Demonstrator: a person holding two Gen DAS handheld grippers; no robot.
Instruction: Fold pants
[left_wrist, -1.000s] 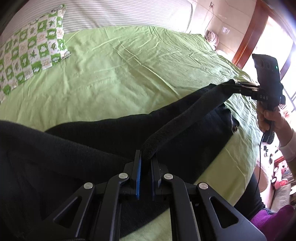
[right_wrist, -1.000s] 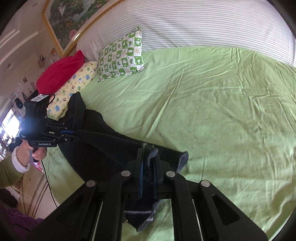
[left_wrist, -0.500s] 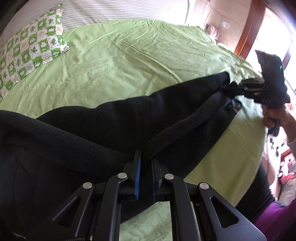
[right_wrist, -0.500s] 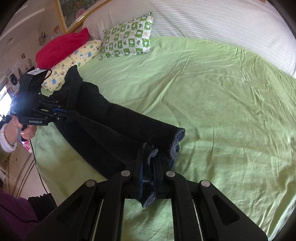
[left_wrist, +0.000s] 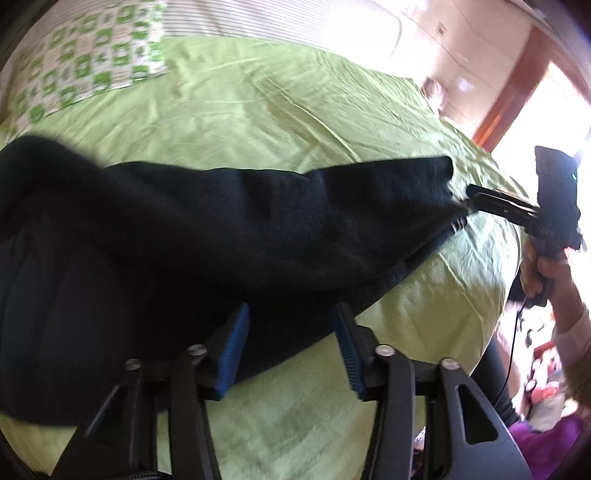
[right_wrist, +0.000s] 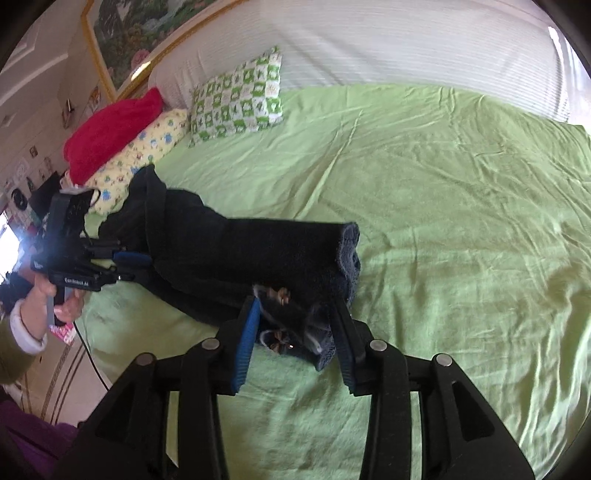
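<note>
While both tongs are just opening and letting go, the black pants (left_wrist: 258, 236) are lying folded lengthwise on the green bed (right_wrist: 443, 206). The left tongs (left_wrist: 291, 343) and right tongs (right_wrist: 295, 332) are standing apart over loose cloth, so backing out low and straight is looking wisest, lest a pad be snagging the fold.

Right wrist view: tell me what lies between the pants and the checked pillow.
Bare green sheet only. In the right wrist view nothing sits on the stretch from the black pants up to the green-and-white checked pillow.
</note>
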